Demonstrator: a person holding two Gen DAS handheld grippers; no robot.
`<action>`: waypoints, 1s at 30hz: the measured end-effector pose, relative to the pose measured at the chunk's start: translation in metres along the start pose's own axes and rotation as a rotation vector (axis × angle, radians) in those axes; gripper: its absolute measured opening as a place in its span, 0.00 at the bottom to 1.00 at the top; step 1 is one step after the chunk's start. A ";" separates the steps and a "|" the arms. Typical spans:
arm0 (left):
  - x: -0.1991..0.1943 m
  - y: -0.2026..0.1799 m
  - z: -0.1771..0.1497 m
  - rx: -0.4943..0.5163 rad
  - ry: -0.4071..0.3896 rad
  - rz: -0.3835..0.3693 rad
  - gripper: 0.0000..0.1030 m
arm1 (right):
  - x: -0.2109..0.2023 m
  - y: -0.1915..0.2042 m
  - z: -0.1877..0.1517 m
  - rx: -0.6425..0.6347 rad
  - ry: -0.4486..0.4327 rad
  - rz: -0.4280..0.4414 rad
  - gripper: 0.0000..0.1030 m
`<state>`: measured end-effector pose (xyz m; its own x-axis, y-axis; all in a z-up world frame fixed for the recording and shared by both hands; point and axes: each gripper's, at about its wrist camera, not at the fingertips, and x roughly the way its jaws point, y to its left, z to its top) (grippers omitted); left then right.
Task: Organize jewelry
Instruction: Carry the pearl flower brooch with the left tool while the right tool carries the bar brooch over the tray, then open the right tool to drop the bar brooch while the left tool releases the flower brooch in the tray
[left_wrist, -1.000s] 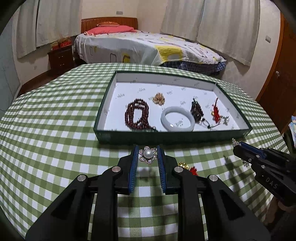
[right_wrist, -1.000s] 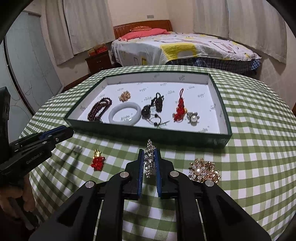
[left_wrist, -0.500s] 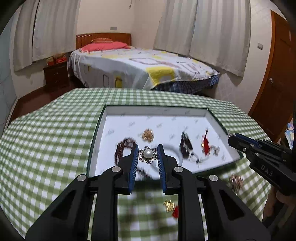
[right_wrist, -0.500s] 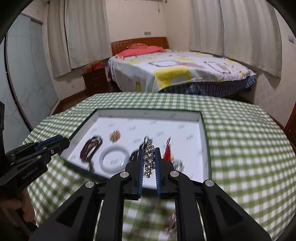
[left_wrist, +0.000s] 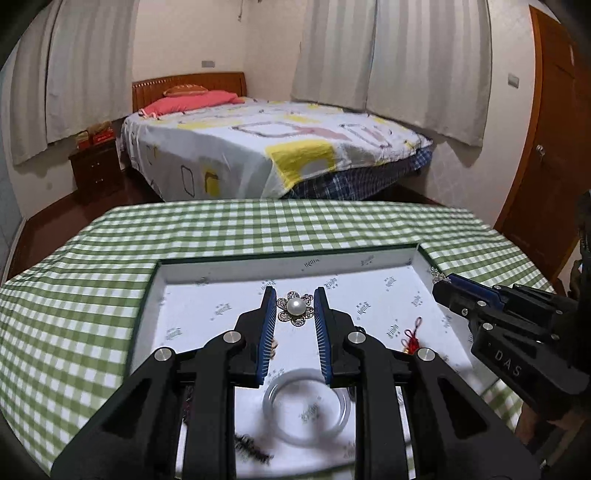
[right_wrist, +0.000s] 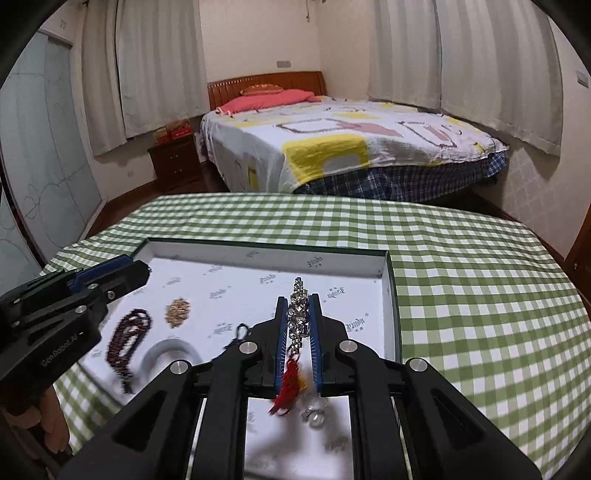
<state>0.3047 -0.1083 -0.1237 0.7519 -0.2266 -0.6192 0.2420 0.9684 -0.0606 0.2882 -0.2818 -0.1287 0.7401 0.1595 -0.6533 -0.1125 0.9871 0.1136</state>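
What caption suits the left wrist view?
Left gripper holds a pearl flower brooch above the white-lined tray.

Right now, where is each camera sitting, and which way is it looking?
Left wrist view: sits on the left tool, looks along its fingers, down over the tray toward the bed; a pearl flower brooch is pinched; the right tool pokes in.
Right wrist view: sits on the right tool, facing likewise; it pinches a sparkly strip; the left tool and a hand show.
Both share the tray, the checked tablecloth, the white bangle and the bed.
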 end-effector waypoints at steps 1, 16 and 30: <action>0.007 -0.001 0.000 0.002 0.012 0.001 0.20 | 0.006 -0.003 0.001 0.001 0.009 -0.002 0.12; 0.081 -0.001 0.001 -0.015 0.228 0.012 0.20 | 0.060 -0.018 0.001 0.007 0.177 -0.008 0.12; 0.085 -0.002 0.001 -0.017 0.260 0.019 0.30 | 0.058 -0.020 0.002 0.015 0.177 -0.031 0.34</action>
<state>0.3684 -0.1300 -0.1758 0.5730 -0.1765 -0.8003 0.2178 0.9742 -0.0589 0.3349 -0.2918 -0.1676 0.6145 0.1300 -0.7781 -0.0806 0.9915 0.1020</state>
